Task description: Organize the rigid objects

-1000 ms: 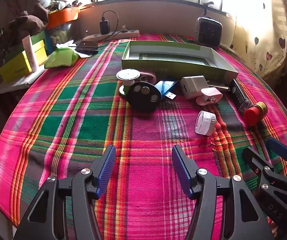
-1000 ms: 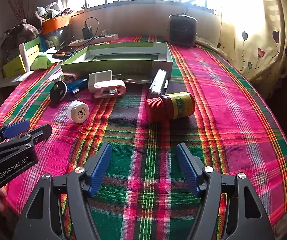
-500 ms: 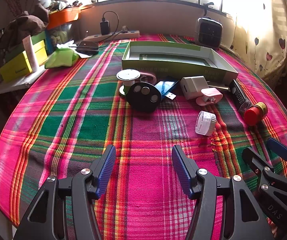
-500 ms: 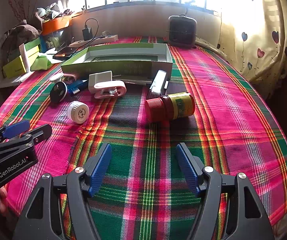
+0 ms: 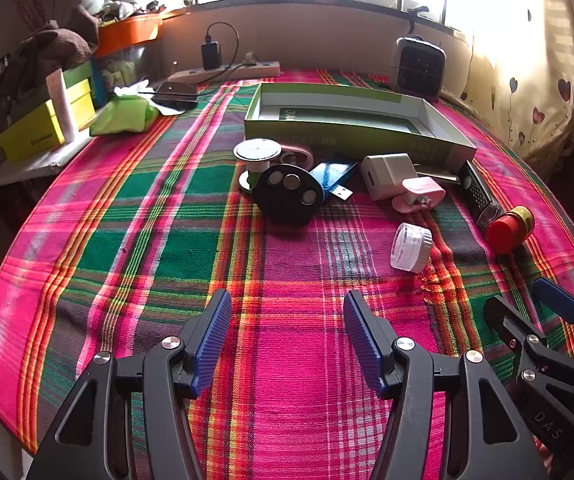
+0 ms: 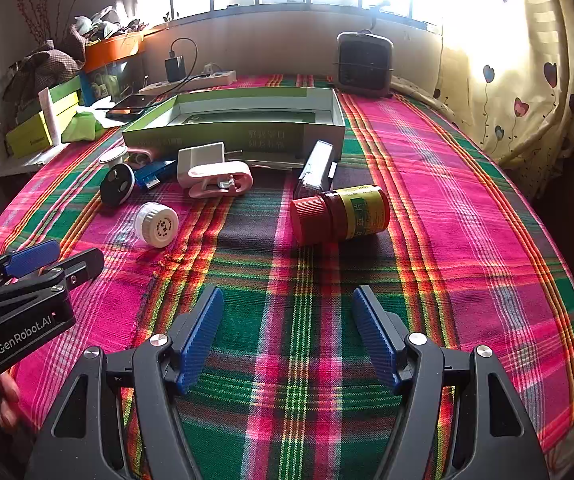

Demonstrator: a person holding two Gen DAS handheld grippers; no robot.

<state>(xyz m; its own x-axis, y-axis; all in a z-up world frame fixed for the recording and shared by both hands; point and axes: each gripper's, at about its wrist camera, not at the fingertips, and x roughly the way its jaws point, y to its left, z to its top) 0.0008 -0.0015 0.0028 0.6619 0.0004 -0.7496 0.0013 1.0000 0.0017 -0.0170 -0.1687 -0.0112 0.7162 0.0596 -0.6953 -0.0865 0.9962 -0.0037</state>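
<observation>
- Holding our left gripper point(image 5: 287, 336) and right gripper point(image 6: 287, 332) spread wide, both empty, over the plaid cloth point(image 6: 467, 240).
- Red-capped bottle point(image 6: 341, 216) lies ahead of the right; white cap point(image 5: 411, 247), charger point(image 5: 387, 170) clutter the green box point(image 5: 351, 120) front.

"GenRobot.AI" stands in white on the black body of the left gripper point(image 6: 43, 258), seen in the right wrist view. "DAS" can be read on the right gripper point(image 5: 543, 312) in the left wrist view. The jar point(image 6: 341, 216) bears a yellow and green label with printed characters, and the box point(image 6: 247, 136) has pale print on its side wall; neither can be read.
</observation>
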